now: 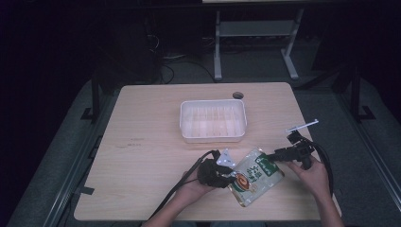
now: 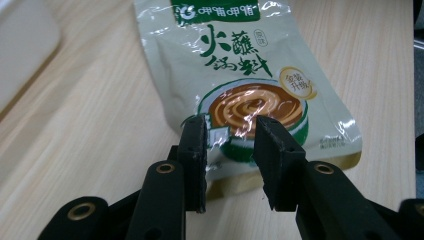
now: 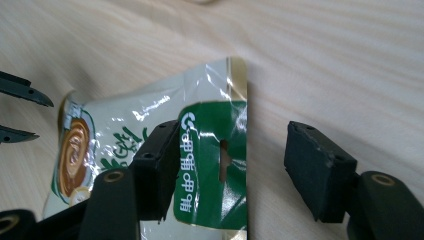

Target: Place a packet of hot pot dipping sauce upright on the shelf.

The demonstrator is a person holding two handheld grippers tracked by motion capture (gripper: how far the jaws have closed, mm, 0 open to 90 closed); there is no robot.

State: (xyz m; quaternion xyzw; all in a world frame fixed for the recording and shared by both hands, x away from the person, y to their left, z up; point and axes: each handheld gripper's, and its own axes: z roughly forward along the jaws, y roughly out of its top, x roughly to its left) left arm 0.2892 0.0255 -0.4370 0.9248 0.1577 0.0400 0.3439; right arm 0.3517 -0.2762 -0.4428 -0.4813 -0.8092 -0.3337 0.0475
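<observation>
A green and white sauce pouch [image 1: 257, 178] lies flat on the wooden table near its front edge. My left gripper [image 1: 232, 176] is at the pouch's bottom end. In the left gripper view its jaws [image 2: 230, 135] stand a small gap apart over the pouch [image 2: 240, 65], with nothing pinched between the pads. My right gripper [image 1: 272, 157] is at the pouch's green top end. In the right gripper view it [image 3: 235, 150] is wide open and straddles the pouch [image 3: 150, 120] edge. One jaw is over the green header, the other over bare wood.
A white plastic tray [image 1: 213, 138] stands at mid-table just behind the pouch, and its corner [image 2: 25, 45] appears in the left gripper view. A small round hole [image 1: 238, 95] sits near the table's far edge. The other gripper's tips [image 3: 20, 110] reach in at the right gripper view's left edge.
</observation>
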